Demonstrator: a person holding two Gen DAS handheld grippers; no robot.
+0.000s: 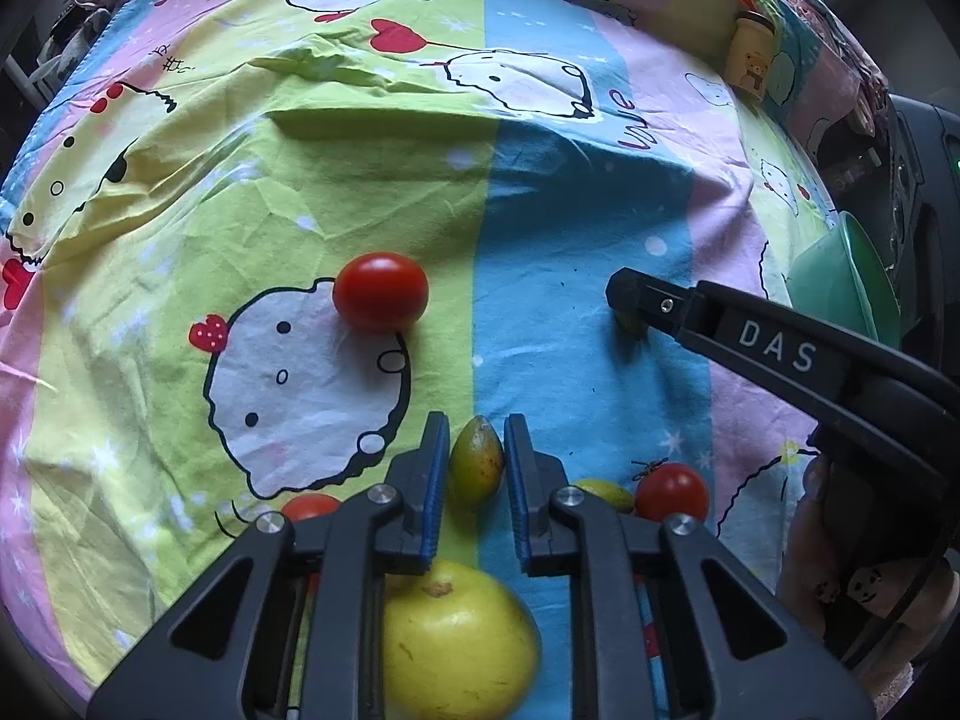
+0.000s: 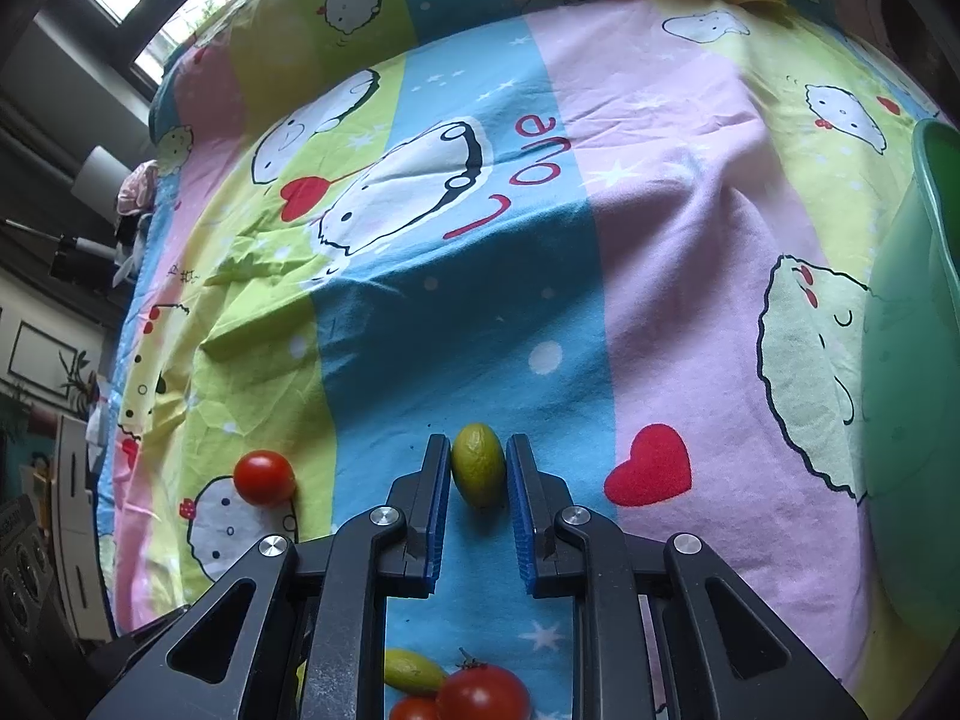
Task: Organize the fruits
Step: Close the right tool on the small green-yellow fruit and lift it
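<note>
In the left wrist view, my left gripper (image 1: 477, 456) is shut on a small green oval fruit (image 1: 476, 462) that lies on the cartoon bedsheet (image 1: 300, 192). In the right wrist view, my right gripper (image 2: 478, 468) is shut on another small green oval fruit (image 2: 478, 465), which also rests on the cloth. The left wrist view shows the right gripper (image 1: 629, 309) from the side at the right, its tip down on that fruit (image 1: 631, 325). A red tomato (image 1: 380, 291) sits to the upper left of my left gripper.
A large yellow-green fruit (image 1: 456, 648) lies under my left gripper. A tomato (image 1: 672, 491), a green fruit (image 1: 606, 493) and another tomato (image 1: 309, 507) lie beside it. A green bowl (image 1: 852, 294) (image 2: 918, 360) stands at the right, and a yellow jar (image 1: 749, 57) stands far back.
</note>
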